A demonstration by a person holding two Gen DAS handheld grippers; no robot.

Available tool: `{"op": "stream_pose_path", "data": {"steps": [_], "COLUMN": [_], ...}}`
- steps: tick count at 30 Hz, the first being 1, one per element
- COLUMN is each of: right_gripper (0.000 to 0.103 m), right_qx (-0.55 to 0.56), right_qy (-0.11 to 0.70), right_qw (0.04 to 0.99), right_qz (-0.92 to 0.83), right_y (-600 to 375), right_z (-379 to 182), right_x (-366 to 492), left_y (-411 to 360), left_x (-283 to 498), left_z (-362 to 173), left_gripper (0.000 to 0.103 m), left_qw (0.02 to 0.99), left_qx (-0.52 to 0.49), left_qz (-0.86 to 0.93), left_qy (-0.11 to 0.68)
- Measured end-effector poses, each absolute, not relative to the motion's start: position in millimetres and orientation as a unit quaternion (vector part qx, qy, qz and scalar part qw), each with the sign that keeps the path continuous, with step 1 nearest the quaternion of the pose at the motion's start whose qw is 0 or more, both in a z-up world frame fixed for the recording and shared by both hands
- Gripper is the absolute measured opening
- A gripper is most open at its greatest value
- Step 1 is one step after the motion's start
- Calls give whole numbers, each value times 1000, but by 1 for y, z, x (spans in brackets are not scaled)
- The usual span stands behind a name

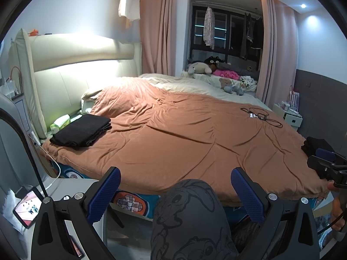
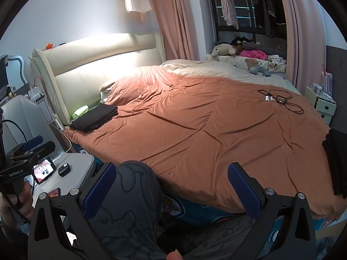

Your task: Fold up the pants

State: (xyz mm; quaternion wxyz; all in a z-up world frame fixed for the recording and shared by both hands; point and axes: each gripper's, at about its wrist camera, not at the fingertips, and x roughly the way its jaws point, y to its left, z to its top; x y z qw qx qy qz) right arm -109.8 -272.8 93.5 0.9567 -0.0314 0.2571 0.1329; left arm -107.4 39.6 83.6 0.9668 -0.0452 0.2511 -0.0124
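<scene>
A folded black pair of pants lies on the orange duvet near the headboard, at the left. A second dark garment pile rests at the bed's right edge. My left gripper is open in front of the bed's near edge, holding nothing; a person's knee in grey cartoon-print trousers fills the gap behind it. My right gripper is open too and holds nothing, with the same knee beside its left finger. Each gripper shows at the edge of the other's view.
Black cables and small devices lie on the far right of the duvet. A white nightstand at the left carries a lit phone. Plush toys sit by the window. A small cabinet stands at the right.
</scene>
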Motion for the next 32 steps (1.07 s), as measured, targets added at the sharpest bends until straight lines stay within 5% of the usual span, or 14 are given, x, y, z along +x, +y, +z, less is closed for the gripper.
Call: {"op": "stream_pose_path", "data": {"steps": [32], "right_gripper": [103], "right_qx": [-40], "right_qy": [260], "right_qw": [956], "right_qz": [128], "right_y": [-265], "right_z": [96], "right_x": [-120], "left_y": [37], "left_x": [-122], "left_z": [86], "left_gripper": [102], "left_qw": [968], "left_qx": [-53], "left_qz": [-20], "left_qy": [246]}}
